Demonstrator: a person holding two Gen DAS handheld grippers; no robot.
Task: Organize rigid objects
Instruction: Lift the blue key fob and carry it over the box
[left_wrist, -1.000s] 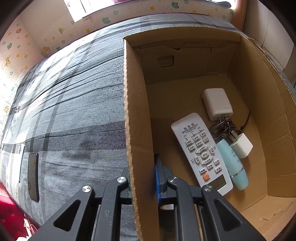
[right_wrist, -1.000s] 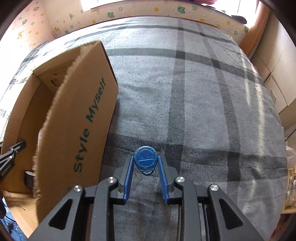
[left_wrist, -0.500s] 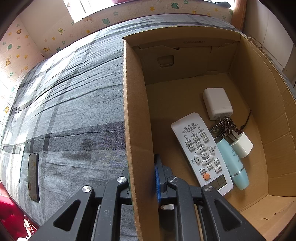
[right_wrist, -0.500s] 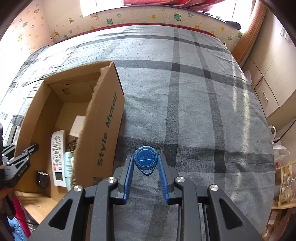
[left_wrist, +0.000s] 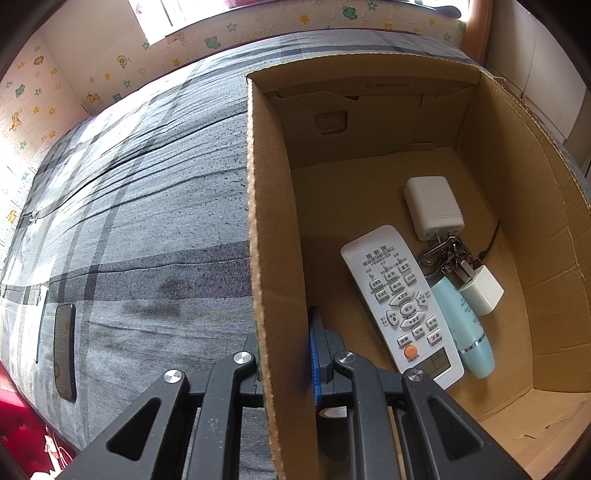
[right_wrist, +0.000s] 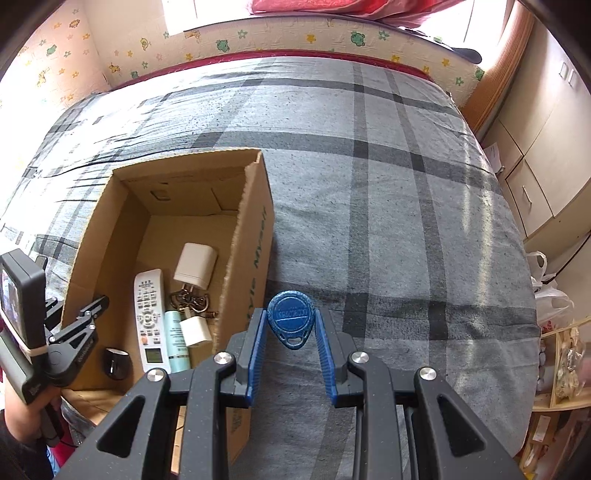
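My right gripper (right_wrist: 290, 326) is closed on the blue key tag (right_wrist: 290, 318): the 2 blue pads (right_wrist: 257, 343) pinch its sides, and the tag stands up between them with its loop end toward me. A second ago the tag and pads sat low against the grey plaid bedspread (right_wrist: 406, 206), and the right wall of the cardboard box (right_wrist: 255, 236) blocked my view of the inside. Now the view is higher. The tag is clear of the bedspread, and the box interior is open to me on the left.

My left gripper (left_wrist: 284, 354) has not moved. Its jaws are clamped on the near end of the box's left wall (left_wrist: 273, 258), 1 finger on each side.

Inside the box, from left to right in the right wrist view: a white remote (right_wrist: 149, 314), a pale blue tube (right_wrist: 175, 341) and a small white plug (right_wrist: 195, 329). Farther in lie a bunch of keys (right_wrist: 190, 297) and a larger white charger (right_wrist: 195, 265). A dark round object (right_wrist: 116, 363) sits in the near left corner.

Meaning for the task: the pick is complete and the tag is in transit. In my judgement, the remaining work is to carry it left over the right wall and release it on bare floor inside the box.
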